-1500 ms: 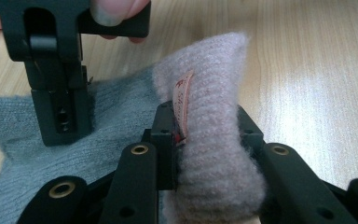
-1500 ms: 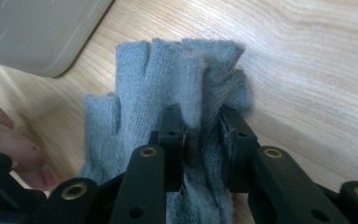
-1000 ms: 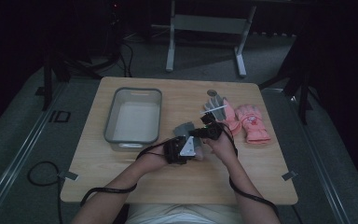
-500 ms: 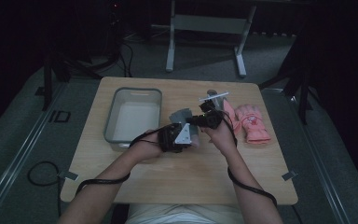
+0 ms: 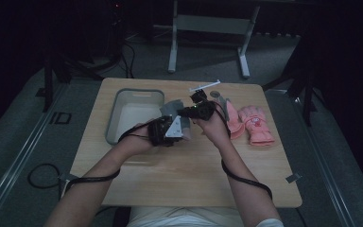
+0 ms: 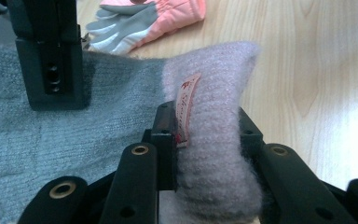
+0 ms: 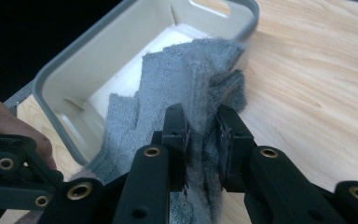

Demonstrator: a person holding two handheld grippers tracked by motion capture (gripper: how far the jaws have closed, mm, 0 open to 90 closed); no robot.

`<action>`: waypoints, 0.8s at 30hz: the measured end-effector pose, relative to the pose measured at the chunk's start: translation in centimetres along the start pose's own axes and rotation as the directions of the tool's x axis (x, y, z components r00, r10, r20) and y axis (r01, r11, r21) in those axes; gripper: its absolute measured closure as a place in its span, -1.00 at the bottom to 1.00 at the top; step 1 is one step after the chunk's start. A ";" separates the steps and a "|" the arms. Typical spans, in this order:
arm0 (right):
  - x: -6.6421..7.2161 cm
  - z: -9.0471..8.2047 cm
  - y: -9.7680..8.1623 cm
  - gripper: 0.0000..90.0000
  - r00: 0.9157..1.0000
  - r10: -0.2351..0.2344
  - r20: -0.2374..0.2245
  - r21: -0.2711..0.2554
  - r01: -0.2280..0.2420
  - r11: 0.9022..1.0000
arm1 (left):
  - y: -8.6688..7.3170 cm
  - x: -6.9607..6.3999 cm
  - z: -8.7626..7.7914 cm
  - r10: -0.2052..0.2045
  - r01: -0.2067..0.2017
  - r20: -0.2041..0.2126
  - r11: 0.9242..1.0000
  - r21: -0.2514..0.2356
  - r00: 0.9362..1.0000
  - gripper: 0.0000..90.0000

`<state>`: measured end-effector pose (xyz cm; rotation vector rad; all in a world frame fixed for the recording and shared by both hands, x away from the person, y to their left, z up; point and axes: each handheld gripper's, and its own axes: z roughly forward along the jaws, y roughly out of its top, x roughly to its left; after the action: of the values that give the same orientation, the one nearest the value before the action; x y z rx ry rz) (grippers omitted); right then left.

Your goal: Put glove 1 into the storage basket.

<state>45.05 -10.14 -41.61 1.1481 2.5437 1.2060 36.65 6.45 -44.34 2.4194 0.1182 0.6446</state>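
Observation:
A grey knitted glove (image 5: 172,108) with a pale lilac cuff hangs above the wooden table (image 5: 194,175), stretched between both grippers. My left gripper (image 5: 177,130) is shut on the lilac cuff (image 6: 214,130), where a small pink label shows. My right gripper (image 5: 188,112) is shut on the grey finger end (image 7: 200,79). In the left gripper view, one jaw of the right gripper pinches the grey knit (image 6: 116,107) at the upper left. The glove hangs close to the near right corner of a grey bin (image 5: 111,127).
A pair of pink gloves (image 5: 253,124) with grey palms (image 6: 130,28) lies on the table's right side. The bin (image 7: 102,46) holds nothing that I can see. Cables trail from both grippers toward the person. A metal stand's legs stand beyond the table.
Both hands have risen and moved away from the person toward the bin, carrying the grey glove between them. The grips look unchanged.

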 end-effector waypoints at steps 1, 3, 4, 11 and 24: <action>0.2 0.1 0.3 0.69 1.000 -0.002 -0.003 -0.002 0.002 1.000 | -0.1 0.1 -0.2 0.004 -0.004 -0.005 1.000 0.005 1.000 0.54; 0.7 0.3 0.8 0.69 1.000 -0.014 -0.001 -0.001 0.014 1.000 | -0.4 0.3 -0.7 0.008 -0.007 -0.016 1.000 0.008 1.000 0.54; 0.9 0.4 1.1 0.69 1.000 -0.017 -0.005 -0.005 0.017 1.000 | -0.6 0.5 -1.0 0.010 -0.009 -0.017 1.000 0.015 1.000 0.54; 2.6 1.5 2.8 0.69 0.999 -0.039 -0.029 -0.018 0.038 0.999 | -1.9 1.6 -3.3 0.013 -0.012 -0.015 0.999 0.039 1.000 0.54; 5.1 4.7 5.4 0.69 0.996 -0.068 -0.057 -0.014 0.067 0.998 | -5.1 3.0 -5.3 0.005 -0.001 -0.042 0.996 0.090 0.999 0.54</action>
<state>46.37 -1.64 -39.94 1.0310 2.5903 1.2546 37.13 14.19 -42.42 2.4934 0.1641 0.7060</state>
